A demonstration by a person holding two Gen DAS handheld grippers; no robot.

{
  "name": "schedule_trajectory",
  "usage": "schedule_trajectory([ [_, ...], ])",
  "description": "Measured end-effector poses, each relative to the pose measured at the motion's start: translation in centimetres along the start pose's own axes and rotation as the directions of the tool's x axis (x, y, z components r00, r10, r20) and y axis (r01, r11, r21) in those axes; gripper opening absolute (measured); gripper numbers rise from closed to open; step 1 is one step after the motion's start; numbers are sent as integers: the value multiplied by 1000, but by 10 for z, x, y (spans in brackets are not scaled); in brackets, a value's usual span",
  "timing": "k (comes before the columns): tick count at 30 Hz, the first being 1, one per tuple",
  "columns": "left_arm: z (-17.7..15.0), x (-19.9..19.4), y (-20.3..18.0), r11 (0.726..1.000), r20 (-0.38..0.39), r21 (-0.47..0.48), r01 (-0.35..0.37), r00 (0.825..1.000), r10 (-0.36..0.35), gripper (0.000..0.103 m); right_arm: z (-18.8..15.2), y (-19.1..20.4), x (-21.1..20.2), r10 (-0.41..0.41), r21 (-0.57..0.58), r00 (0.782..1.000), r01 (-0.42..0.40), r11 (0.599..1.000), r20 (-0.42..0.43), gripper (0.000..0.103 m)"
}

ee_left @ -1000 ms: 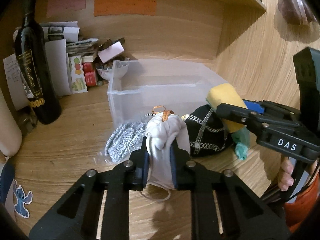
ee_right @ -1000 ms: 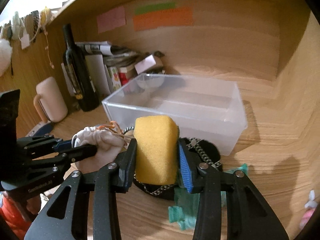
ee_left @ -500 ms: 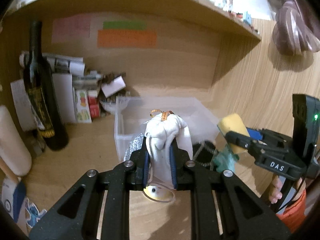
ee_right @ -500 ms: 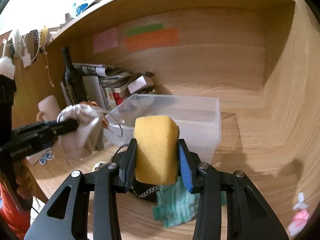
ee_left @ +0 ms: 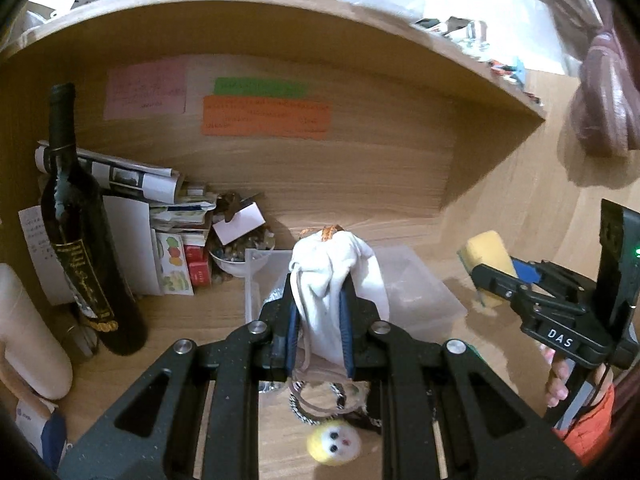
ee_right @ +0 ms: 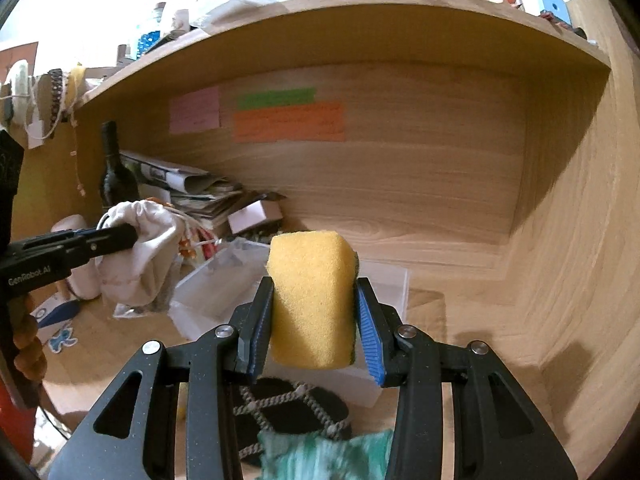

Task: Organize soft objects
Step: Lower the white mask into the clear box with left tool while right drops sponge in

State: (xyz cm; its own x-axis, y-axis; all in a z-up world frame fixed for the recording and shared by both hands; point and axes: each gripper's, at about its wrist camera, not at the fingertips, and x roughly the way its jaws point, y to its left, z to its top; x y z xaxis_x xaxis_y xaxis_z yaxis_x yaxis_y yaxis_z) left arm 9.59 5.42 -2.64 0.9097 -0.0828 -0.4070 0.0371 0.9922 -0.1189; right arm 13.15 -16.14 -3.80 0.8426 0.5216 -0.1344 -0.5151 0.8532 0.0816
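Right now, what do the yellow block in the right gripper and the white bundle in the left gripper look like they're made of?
The yellow block looks like open-cell foam sponge: matte, finely pitted, with a dark strip along one side, possibly a scouring layer. The white bundle looks like thin woven cloth, likely cotton: matte, creased, hanging in soft folds, gathered at the top by an orange cord.

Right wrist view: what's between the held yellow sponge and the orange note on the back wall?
The clear plastic bin sits on the desk just beyond the yellow sponge. Past it, bare wood up to the orange paper note, as the right wrist view shows.
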Motion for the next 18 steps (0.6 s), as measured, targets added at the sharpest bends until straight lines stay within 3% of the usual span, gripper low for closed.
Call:
schedule_trajectory([
  [14,-15,66,-8,1000,-152,13,13,988,-11,19,-13,-25,57,30,45,987,-24,999,-159,36],
  [16,-15,72,-10,1000,-164,22,3,986,0,28,-15,-27,64,31,51,984,-22,998,-178,36],
  [18,-15,79,-10,1000,-178,24,-8,984,12,48,-16,-28,69,31,54,980,-21,998,-194,36],
])
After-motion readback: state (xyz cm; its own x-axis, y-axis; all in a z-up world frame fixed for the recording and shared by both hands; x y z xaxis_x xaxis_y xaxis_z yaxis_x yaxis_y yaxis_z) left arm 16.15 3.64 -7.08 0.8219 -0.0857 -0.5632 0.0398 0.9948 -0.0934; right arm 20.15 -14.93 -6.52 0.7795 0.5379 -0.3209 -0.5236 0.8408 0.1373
